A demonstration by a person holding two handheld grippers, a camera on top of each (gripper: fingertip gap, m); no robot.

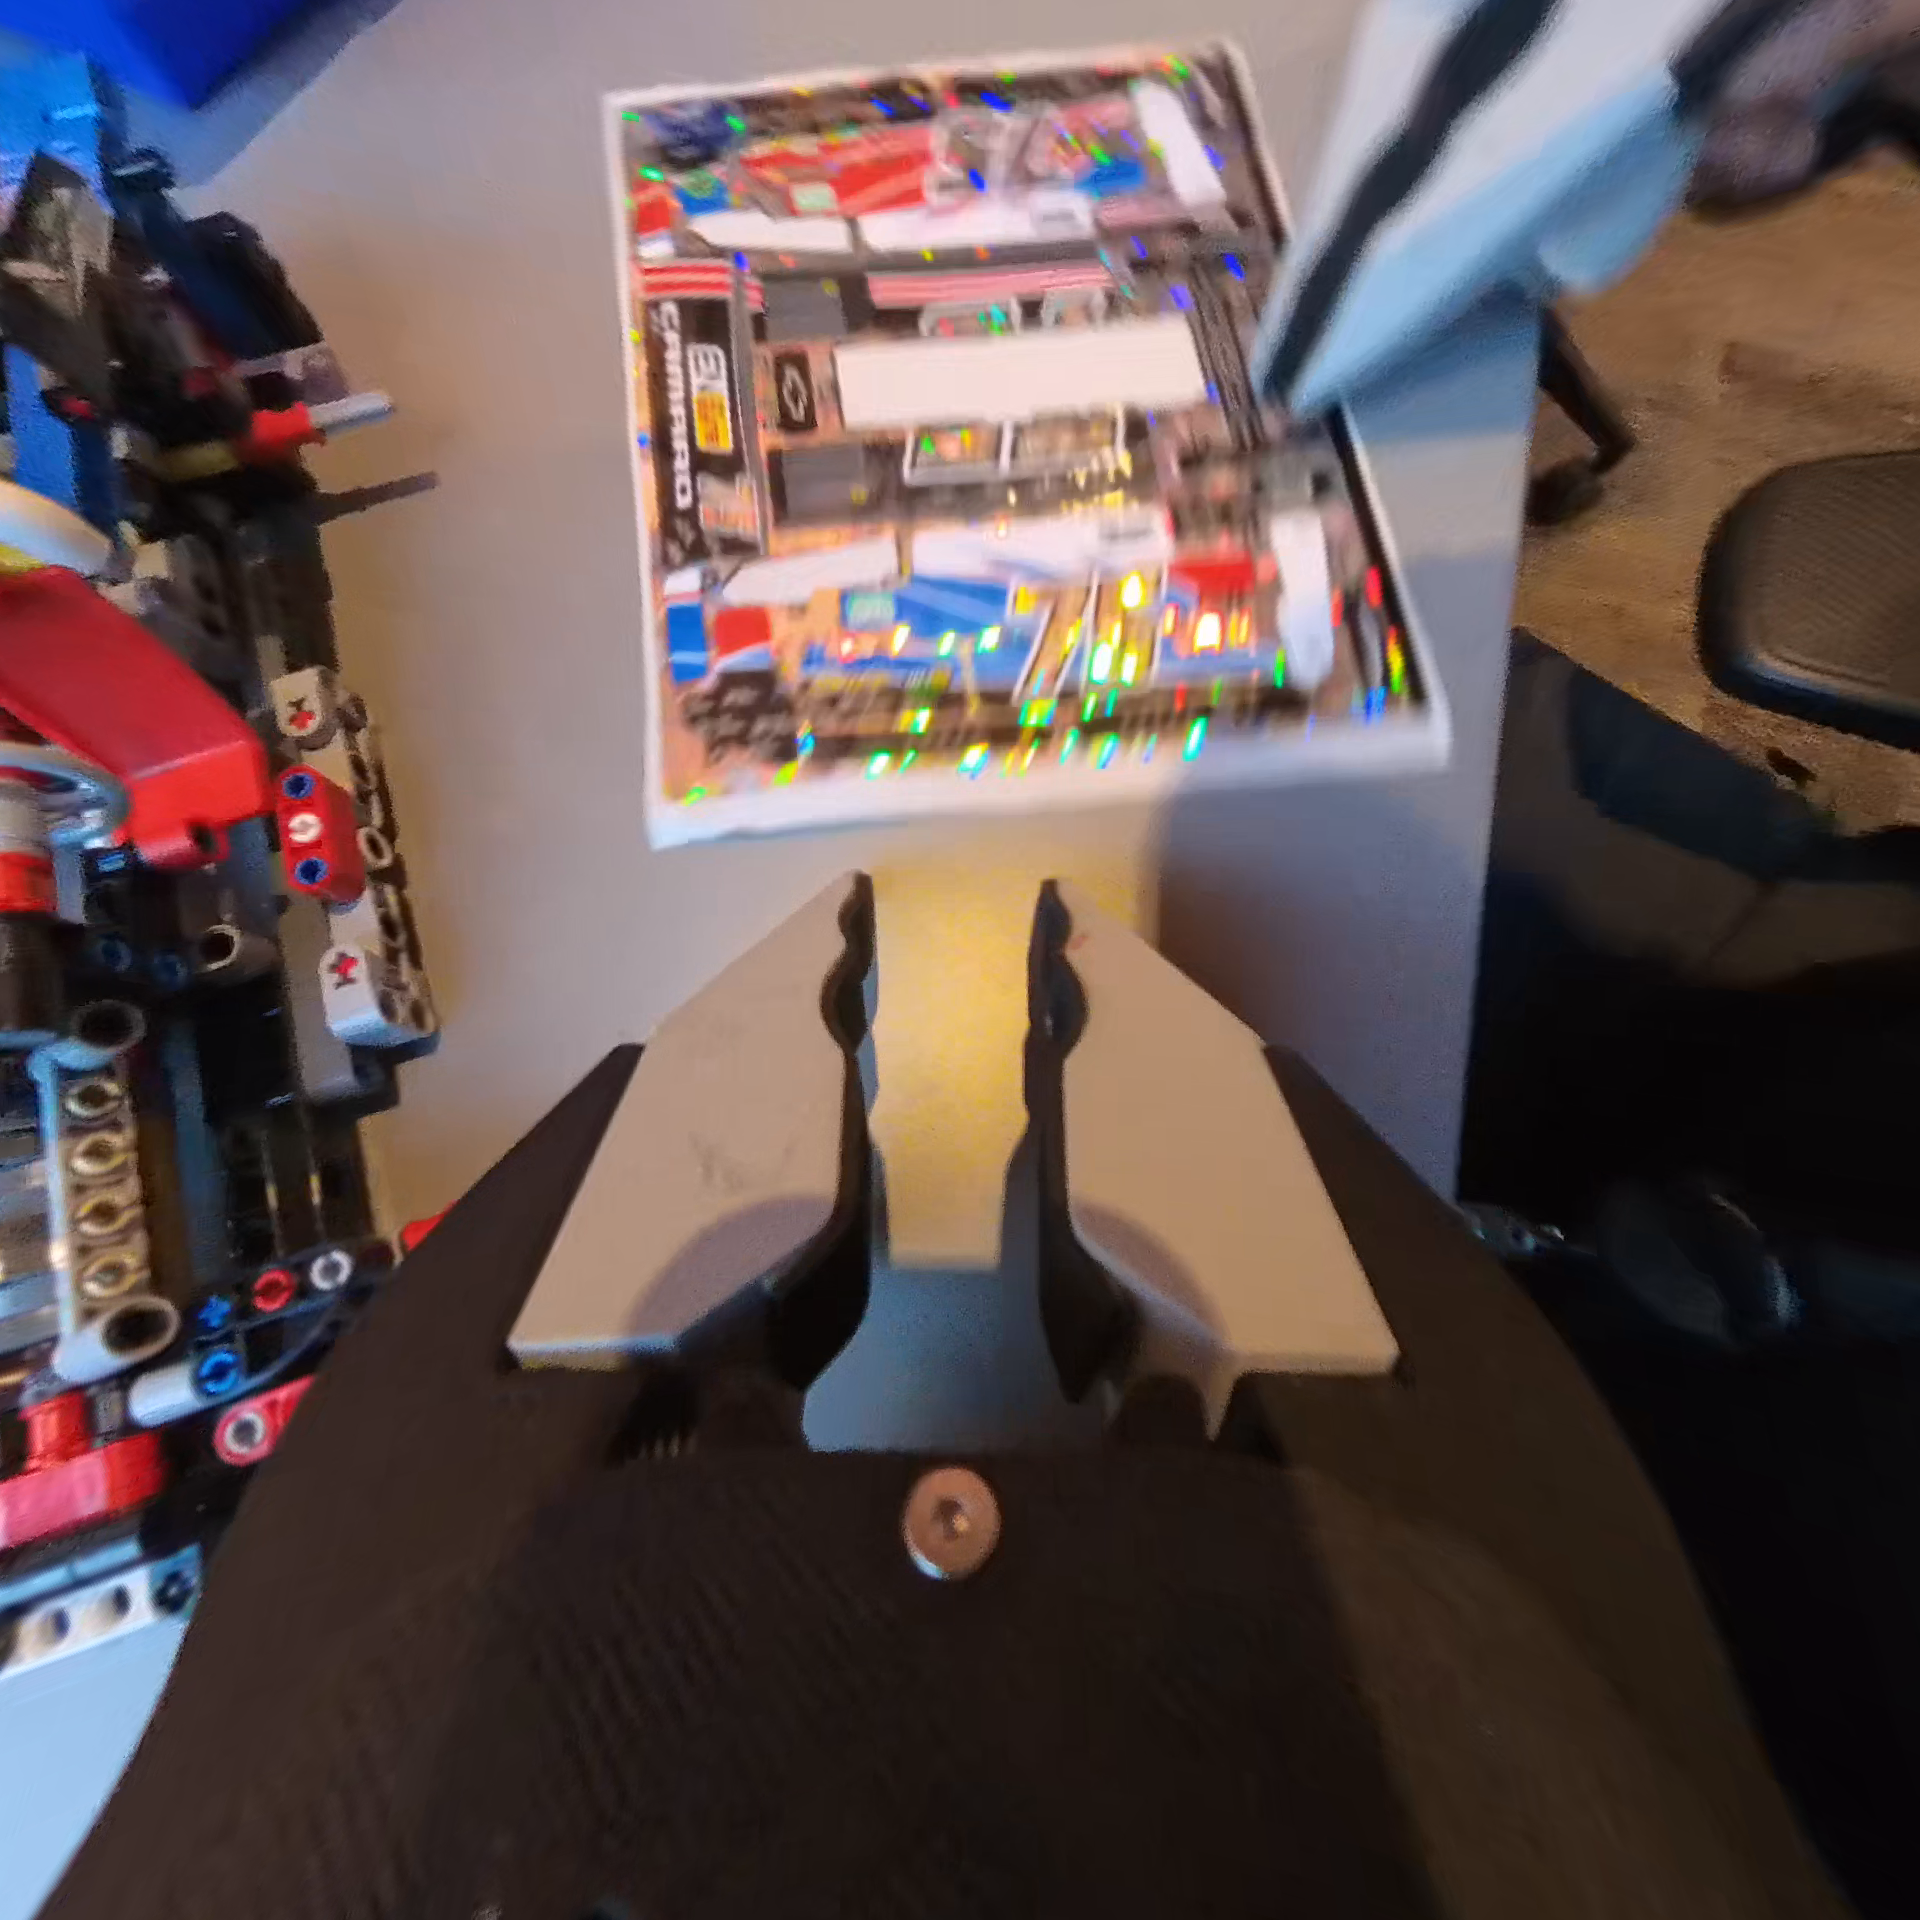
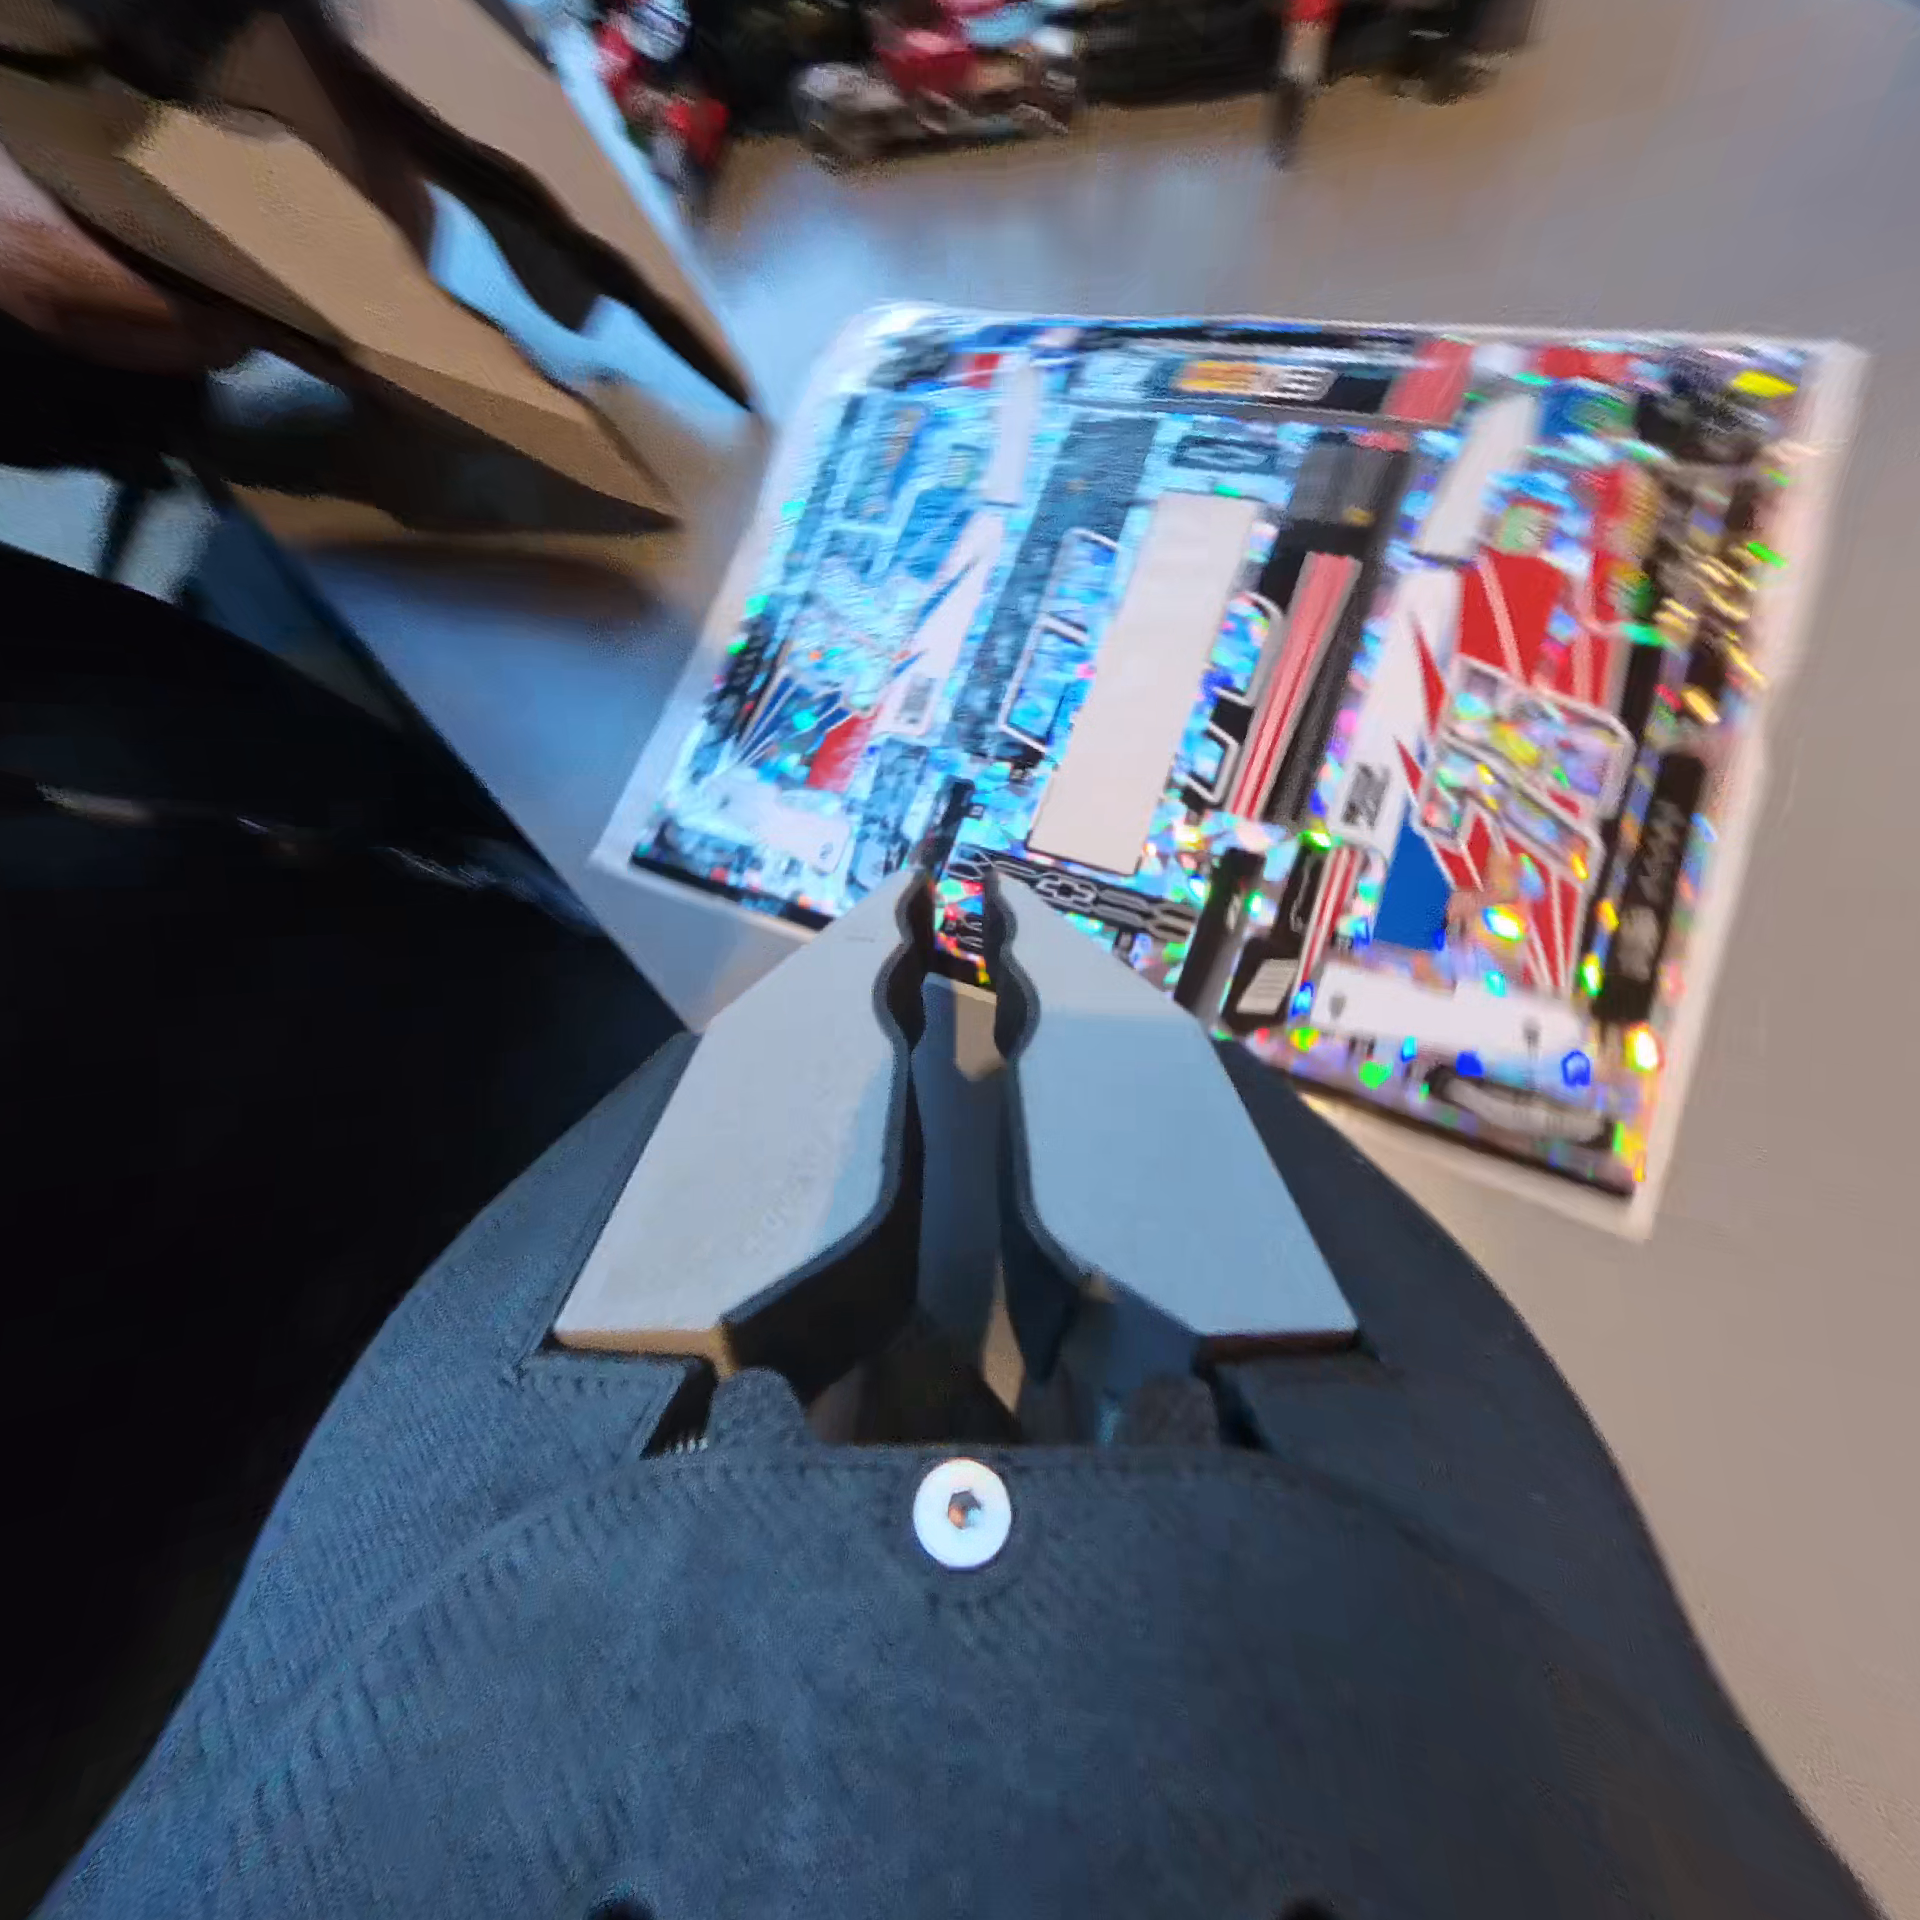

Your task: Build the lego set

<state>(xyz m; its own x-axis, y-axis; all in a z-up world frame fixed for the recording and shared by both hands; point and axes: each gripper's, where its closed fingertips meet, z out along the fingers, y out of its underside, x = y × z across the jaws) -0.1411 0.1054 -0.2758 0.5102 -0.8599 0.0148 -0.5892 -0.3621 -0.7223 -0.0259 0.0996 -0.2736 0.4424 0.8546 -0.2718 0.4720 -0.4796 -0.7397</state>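
A glossy sticker sheet lies flat on the pale table. My left gripper is open and empty, hovering just short of the sheet's near edge. The partly built black, red and grey Lego model stands along the left. My right gripper hovers over the near edge of the sheet, jaws only a narrow gap apart. A small dark sliver shows just past its tips; I cannot tell if it is held. Each gripper shows blurred in the other's view, the right one and the left one.
The table's right edge drops to a dark area with a black chair on brown carpet. A blue box corner sits at the far left. The model shows blurred at the far side in the right wrist view. Spacing between my two grippers at the tips: around 12 centimeters.
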